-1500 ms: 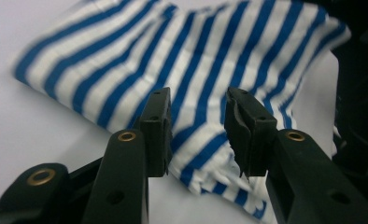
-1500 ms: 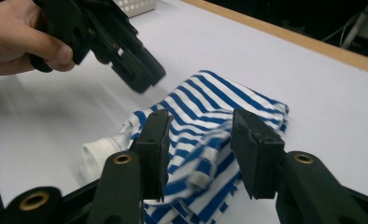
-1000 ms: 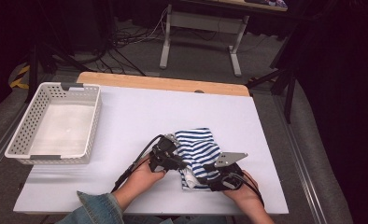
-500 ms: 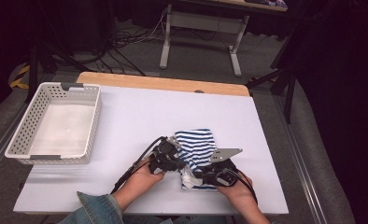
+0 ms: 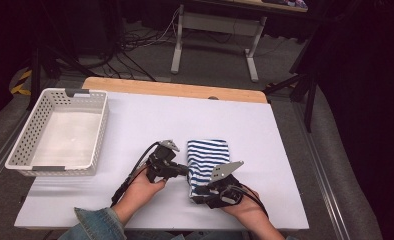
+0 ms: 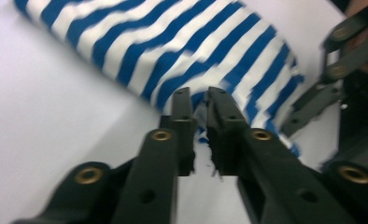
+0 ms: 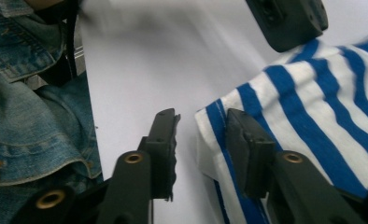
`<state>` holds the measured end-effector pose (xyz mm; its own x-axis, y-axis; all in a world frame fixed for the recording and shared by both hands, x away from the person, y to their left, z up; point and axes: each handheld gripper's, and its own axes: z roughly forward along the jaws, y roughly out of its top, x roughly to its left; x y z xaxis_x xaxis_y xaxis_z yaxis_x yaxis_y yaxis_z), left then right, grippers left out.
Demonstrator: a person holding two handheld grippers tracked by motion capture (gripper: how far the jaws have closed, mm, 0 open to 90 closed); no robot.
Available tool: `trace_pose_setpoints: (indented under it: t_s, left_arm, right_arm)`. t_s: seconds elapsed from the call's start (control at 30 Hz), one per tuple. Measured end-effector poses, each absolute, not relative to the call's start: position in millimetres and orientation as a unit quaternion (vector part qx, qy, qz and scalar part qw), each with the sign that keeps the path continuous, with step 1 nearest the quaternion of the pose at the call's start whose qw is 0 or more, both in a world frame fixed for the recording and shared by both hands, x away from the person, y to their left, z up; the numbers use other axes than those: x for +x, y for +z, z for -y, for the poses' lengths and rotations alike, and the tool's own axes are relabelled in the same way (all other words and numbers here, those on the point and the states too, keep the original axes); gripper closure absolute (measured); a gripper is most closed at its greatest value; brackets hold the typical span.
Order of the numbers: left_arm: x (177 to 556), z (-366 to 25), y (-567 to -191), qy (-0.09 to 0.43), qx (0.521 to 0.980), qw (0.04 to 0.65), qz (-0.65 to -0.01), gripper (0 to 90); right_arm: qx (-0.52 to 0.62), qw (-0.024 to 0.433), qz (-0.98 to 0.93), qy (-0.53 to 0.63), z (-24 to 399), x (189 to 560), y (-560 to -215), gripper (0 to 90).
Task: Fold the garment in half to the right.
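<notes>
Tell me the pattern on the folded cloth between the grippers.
Blue and white stripes on the folded cloth; clearest in the left gripper view.

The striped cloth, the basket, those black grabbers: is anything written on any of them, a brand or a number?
None: no word, label or number can be read.
Striped cloth: blue and white stripes, no tag showing.
White basket: plain.
Left gripper and right gripper: unmarked black jaws, brass rivets.
</notes>
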<state>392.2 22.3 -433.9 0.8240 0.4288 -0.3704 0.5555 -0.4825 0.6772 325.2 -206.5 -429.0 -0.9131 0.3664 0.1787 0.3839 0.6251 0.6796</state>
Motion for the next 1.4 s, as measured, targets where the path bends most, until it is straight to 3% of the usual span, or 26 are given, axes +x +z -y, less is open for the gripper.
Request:
trace_pose_setpoints:
  t_s: [0.1,0.23,0.4,0.6,0.87,1.0,1.13,1.4]
  left_arm:
    - [390,-24,-430,-0.08,0.853,0.434,-0.279,69.6]
    - [391,-26,-422,-0.069,0.845,0.454,-0.276,69.1]
    - [392,-11,-419,-0.063,0.846,0.458,-0.266,76.7]
    - [393,12,-437,-0.081,0.88,0.394,-0.253,85.0]
    - [387,8,-442,-0.072,0.885,0.392,-0.243,86.3]
    - [387,5,-439,-0.07,0.882,0.398,-0.242,81.7]
    - [392,-4,-433,-0.06,0.869,0.412,-0.267,70.1]
    - [412,-8,-432,-0.015,0.853,0.416,-0.314,51.1]
  right_arm:
    - [-0.215,0.01,0.896,-0.389,212,326,-425,65.7]
    - [-0.232,-0.023,0.878,-0.419,232,327,-408,66.1]
    - [-0.279,-0.092,0.85,-0.438,260,339,-402,64.5]
    - [-0.301,-0.085,0.866,-0.389,265,353,-435,63.6]
    - [-0.286,-0.089,0.891,-0.342,270,346,-446,60.7]
    - [-0.289,-0.09,0.896,-0.324,271,345,-443,58.1]
    - [-0.296,-0.082,0.891,-0.334,277,348,-440,56.8]
    - [-0.309,-0.129,0.861,-0.383,287,352,-431,49.7]
